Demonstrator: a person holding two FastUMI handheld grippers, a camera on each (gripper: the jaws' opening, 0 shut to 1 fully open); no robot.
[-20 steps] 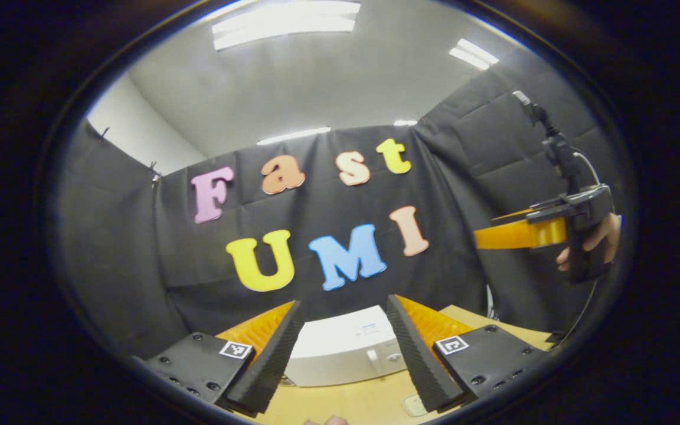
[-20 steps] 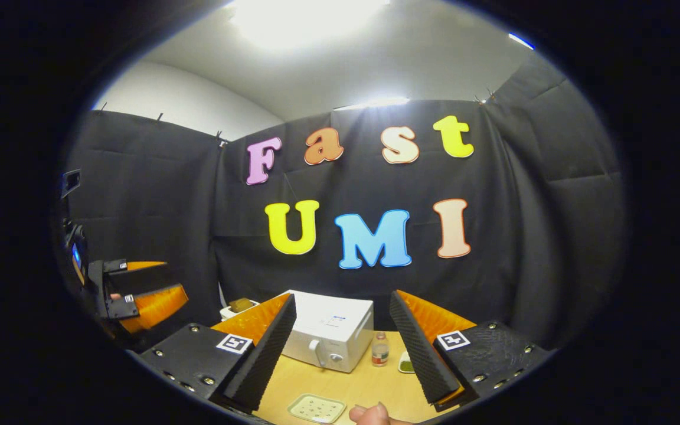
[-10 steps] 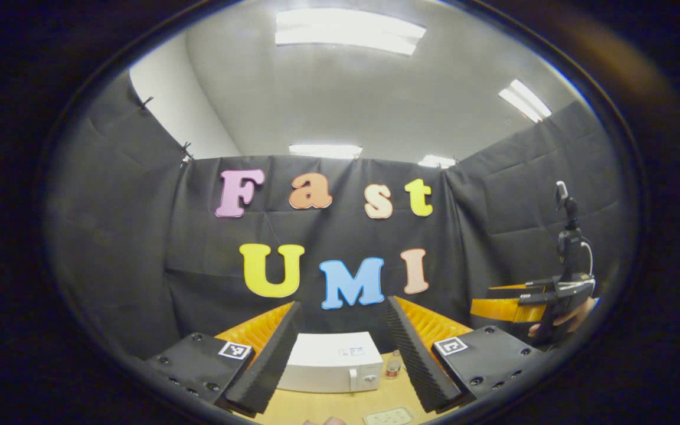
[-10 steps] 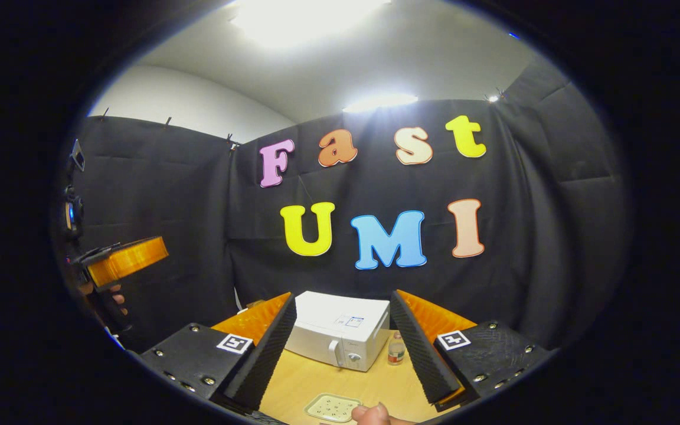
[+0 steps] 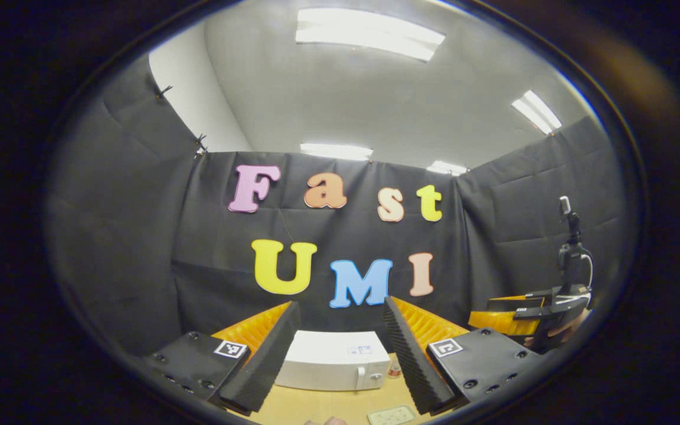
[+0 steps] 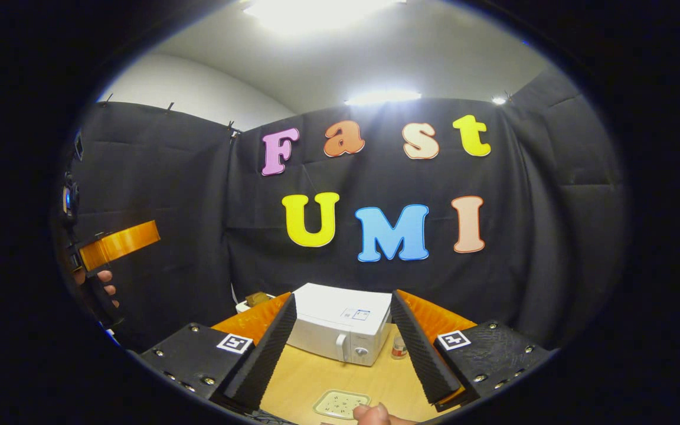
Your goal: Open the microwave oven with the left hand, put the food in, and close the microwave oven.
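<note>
The white microwave oven (image 5: 333, 367) sits closed on the tabletop (image 6: 316, 378), at about 6 o'clock in the left gripper view, framed between the fingers of the left tongs (image 5: 336, 354). Those tongs are spread wide and hold nothing, well apart from the oven. The right tongs (image 6: 340, 348) are likewise spread and empty, with the oven at 6 o'clock between their fingers too.

The step in hand looks like the approach to the door. The door handle (image 6: 343, 347), a pale vertical bar, stands just left of the round knob (image 6: 362, 352) on the oven's right side. To do this well, the left tongs should come down and forward toward that bar, straddle it with a finger on either side, then close and pull in an arc.

A small bottle (image 6: 399, 347) stands just right of the oven, and a pale flat tray (image 6: 340, 404) lies nearer, at 6 o'clock. At 8 o'clock beside the oven sits a brownish lump in a white dish (image 6: 255, 300), possibly the food.
</note>
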